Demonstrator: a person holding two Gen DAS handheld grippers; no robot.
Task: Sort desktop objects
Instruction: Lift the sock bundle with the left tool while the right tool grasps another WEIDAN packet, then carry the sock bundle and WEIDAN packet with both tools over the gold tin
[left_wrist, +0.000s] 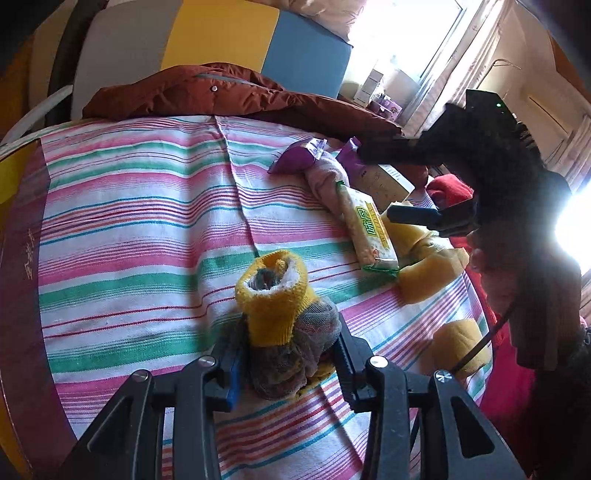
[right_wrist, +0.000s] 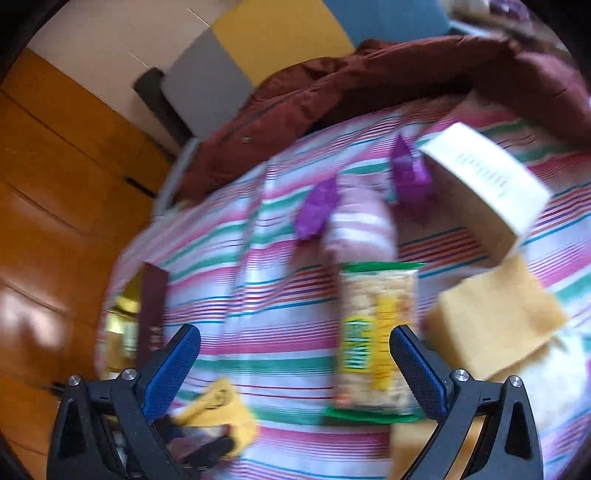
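**Soft sock bundle pinched, snack bar next**

Left wrist view: the left gripper (left_wrist: 286, 363) is clenched on the soft, light yellow knitted sock stuffed with grey mesh (left_wrist: 275, 295), near the striped tablecloth's (left_wrist: 129, 206) front edge.

Right wrist view: the right gripper (right_wrist: 295, 365) is spread wide above the crinkly, slippery green-and-yellow wrapped snack bar (right_wrist: 373, 332); grip its long sides.

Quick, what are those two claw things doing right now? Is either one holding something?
Left gripper: jaws closed on the yellow-cuffed sock bundle.
Right gripper: jaws open, holding nothing, above the snack bar packet.
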